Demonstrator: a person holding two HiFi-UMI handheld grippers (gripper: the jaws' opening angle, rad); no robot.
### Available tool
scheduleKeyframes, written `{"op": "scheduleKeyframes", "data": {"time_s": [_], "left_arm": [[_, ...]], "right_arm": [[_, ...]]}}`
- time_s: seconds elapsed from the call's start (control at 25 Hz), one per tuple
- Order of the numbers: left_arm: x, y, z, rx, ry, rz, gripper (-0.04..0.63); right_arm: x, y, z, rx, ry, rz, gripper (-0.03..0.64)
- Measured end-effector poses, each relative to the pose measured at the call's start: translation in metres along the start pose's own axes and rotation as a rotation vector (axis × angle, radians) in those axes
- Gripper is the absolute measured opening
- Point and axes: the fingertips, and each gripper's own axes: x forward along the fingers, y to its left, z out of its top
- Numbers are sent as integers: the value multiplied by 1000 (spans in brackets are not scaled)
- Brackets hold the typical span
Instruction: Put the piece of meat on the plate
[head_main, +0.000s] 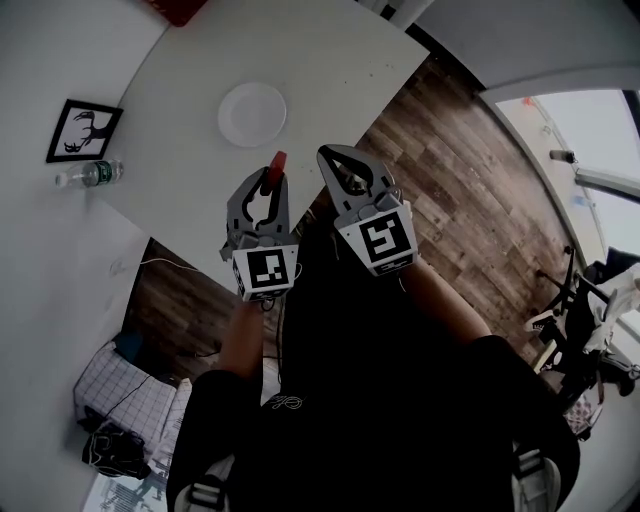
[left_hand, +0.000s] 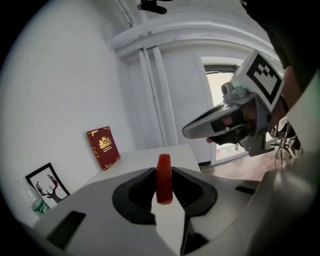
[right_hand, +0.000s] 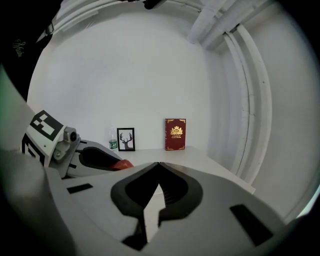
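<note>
Grey left gripper over the near edge of the white surface, jaws part-open and clamped on the upright red piece of meat. Just beside it, the grey right gripper, closed tight and empty. Beyond them, mid-surface, the round white plate.

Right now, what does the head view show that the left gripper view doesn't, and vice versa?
Head view only: the white plate on the table, and the person's torso.
Left gripper view only: the red book with its cover facing the camera, and the overhead pipes.
Both: the piece of meat clamped in the left gripper, the right gripper beside it, the deer picture and the bottle.
</note>
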Motion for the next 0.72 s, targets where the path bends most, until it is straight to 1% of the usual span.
{"op": "scheduleKeyframes", "data": {"time_s": [0.16,0.36,0.48,0.72], "left_arm": [[11,6,-1,28,13,20,92],[24,7,-9,88,52,3,92],[32,11,-14,104,67,12,92],[45,19,-26,178,118,12,92]], "right_arm": [[3,-7,-4,16,2,-6,21],[5,-14,-9,27,9,-12,21],[7,-17,-13,29,21,-14,21],[11,-24,-24,33,46,-20,21]]}}
